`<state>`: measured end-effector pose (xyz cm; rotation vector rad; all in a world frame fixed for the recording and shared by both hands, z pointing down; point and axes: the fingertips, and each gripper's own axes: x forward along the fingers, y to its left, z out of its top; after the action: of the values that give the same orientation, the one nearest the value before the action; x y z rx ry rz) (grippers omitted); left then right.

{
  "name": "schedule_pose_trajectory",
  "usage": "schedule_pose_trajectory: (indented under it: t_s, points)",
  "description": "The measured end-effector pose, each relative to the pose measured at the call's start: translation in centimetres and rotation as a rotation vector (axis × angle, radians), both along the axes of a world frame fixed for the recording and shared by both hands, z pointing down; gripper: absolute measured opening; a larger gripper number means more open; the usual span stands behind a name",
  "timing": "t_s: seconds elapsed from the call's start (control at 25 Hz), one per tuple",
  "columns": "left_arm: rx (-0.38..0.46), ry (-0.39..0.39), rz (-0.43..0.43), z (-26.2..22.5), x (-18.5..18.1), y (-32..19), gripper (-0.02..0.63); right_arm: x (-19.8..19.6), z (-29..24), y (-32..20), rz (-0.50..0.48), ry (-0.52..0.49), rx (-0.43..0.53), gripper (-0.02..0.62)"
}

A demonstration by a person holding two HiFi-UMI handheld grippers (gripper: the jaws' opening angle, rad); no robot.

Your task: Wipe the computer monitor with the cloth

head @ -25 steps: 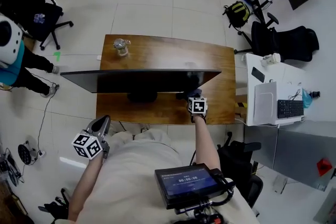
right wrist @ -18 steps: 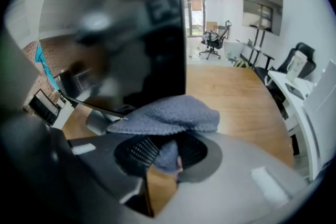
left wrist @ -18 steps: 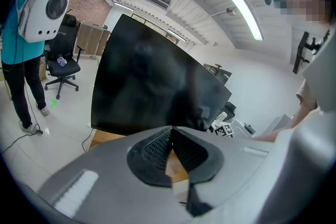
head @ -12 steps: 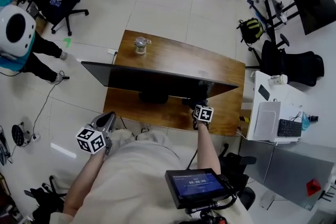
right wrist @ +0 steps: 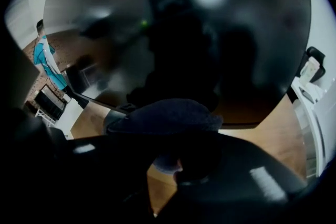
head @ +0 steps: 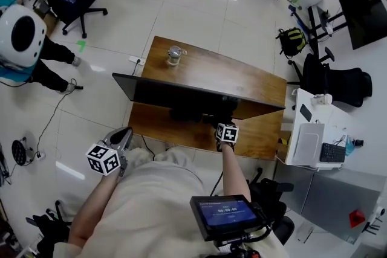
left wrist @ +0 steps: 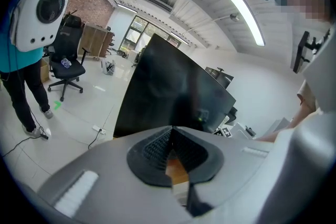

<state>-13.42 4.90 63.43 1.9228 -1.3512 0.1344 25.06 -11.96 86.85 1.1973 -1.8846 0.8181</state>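
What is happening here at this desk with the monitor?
A person works with a gripper in each hand. The right gripper is shut on a dark cloth and holds it up to the lower part of the monitor, which stands on a wooden desk. Whether the cloth touches the screen cannot be told. The left gripper is shut and empty, held back beside the person's body, short of the desk.

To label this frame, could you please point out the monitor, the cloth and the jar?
monitor [head: 181,95]: head view, middle of the dark panel.
cloth [right wrist: 168,115]: right gripper view, upper surface.
jar [head: 174,55]: head view, its top.
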Motion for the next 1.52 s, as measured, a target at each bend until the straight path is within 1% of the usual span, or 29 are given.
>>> schedule_pose_trajectory:
  t_s: [0.16, 0.32, 0.48, 0.56, 0.76, 1.12, 1.28, 1.52]
  points:
    - [0.004, -0.002, 0.007, -0.2, -1.4, 0.0, 0.002, -1.1, 0.3, 0.5, 0.019, 0.013, -0.017, 0.086]
    - [0.006, -0.003, -0.007, -0.4, -3.1, 0.1, 0.002, -4.0, 0.3, 0.8, -0.030, 0.000, -0.018, 0.086]
    - [0.009, 0.001, -0.029, -0.3, -5.1, 0.4, 0.002, -6.3, 0.2, 1.1, -0.029, 0.009, -0.010, 0.086]
    - [0.010, 0.004, -0.035, -0.3, -6.0, 0.5, 0.002, -7.4, 0.1, 1.4, -0.033, 0.036, -0.008, 0.086]
    - [0.011, 0.014, -0.043, -0.1, -7.6, 0.9, 0.002, -10.0, 0.1, 1.8, -0.047, 0.098, 0.031, 0.086]
    - [0.023, 0.028, -0.048, -0.2, -10.2, 0.8, 0.002, -16.9, -0.1, 2.8, -0.107, 0.092, 0.033, 0.086]
    - [0.029, 0.028, -0.053, -0.3, -11.5, 1.0, 0.002, -19.1, -0.2, 3.2, -0.119, 0.082, 0.028, 0.086]
    - [0.036, 0.027, -0.069, -0.4, -14.6, 1.5, 0.002, -22.4, -0.1, 3.6, -0.139, 0.058, 0.028, 0.086]
